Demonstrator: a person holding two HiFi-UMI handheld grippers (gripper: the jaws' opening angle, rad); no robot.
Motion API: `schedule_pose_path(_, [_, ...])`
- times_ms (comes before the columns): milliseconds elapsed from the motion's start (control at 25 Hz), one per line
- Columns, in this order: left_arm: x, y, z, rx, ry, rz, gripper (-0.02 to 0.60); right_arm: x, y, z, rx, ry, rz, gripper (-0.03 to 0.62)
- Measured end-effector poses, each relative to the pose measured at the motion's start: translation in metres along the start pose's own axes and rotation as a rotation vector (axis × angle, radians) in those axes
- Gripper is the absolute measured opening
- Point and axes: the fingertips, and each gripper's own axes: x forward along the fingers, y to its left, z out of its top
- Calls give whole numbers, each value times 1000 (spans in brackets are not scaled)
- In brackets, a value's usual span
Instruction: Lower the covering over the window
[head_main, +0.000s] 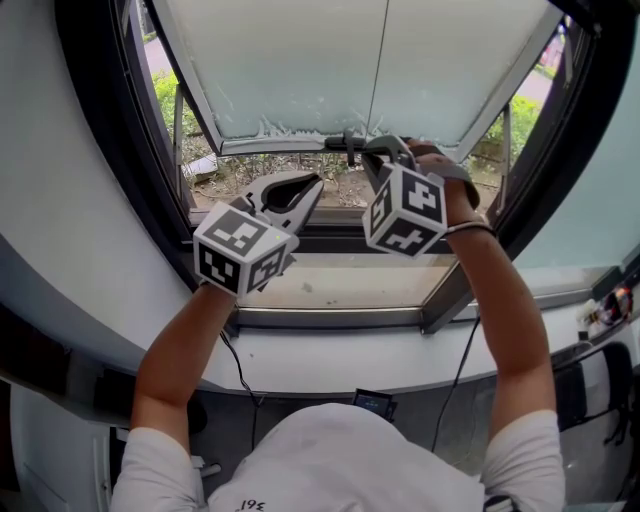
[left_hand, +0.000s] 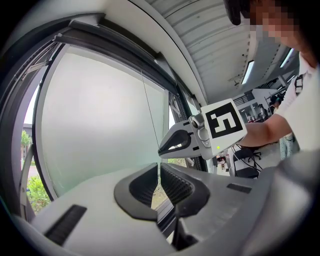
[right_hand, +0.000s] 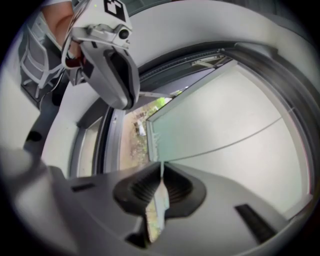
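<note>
We see the blind (head_main: 300, 70) hanging part-way down, its lower edge well above the window sill (head_main: 340, 285) and its top cut off by the head view's upper border. The right gripper (head_main: 362, 150) is up at that lower edge, high over the sill, its fingers clamped on the thin pale sheet. In its own view the sheet passes between them and blurs below. The left gripper (head_main: 316, 182) sits between that edge and the sill, just beside the right one, fingers together on nothing. A thin line (head_main: 376, 60) runs down the blind; whether it is a cord or a seam we cannot tell. Greenery (head_main: 175, 100) shows through the gap above the sill.
</note>
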Motion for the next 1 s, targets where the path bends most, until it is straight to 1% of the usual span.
schedule_pose_path(200, [-1, 0, -3, -8, 4, 0, 18, 2, 15, -2, -4, 10, 36, 32])
schedule_pose_path(400, [-2, -4, -7, -9, 17, -6, 18, 2, 28, -4, -28, 26, 46, 32])
schedule_pose_path(520, [-2, -5, -7, -4, 18, -8, 18, 2, 34, -7, -61, 52, 58, 32])
schedule_pose_path(680, [-3, -7, -3, 8, 18, -13, 18, 5, 52, -13, -115, 101, 97, 32])
schedule_pose_path(800, [-4, -10, -1, 40, 28, -14, 18, 8, 73, -18, -131, 109, 131, 32])
schedule_pose_path(1000, [-4, -9, 10, 113, 35, -5, 18, 8, 92, -28, -104, 123, 170, 32])
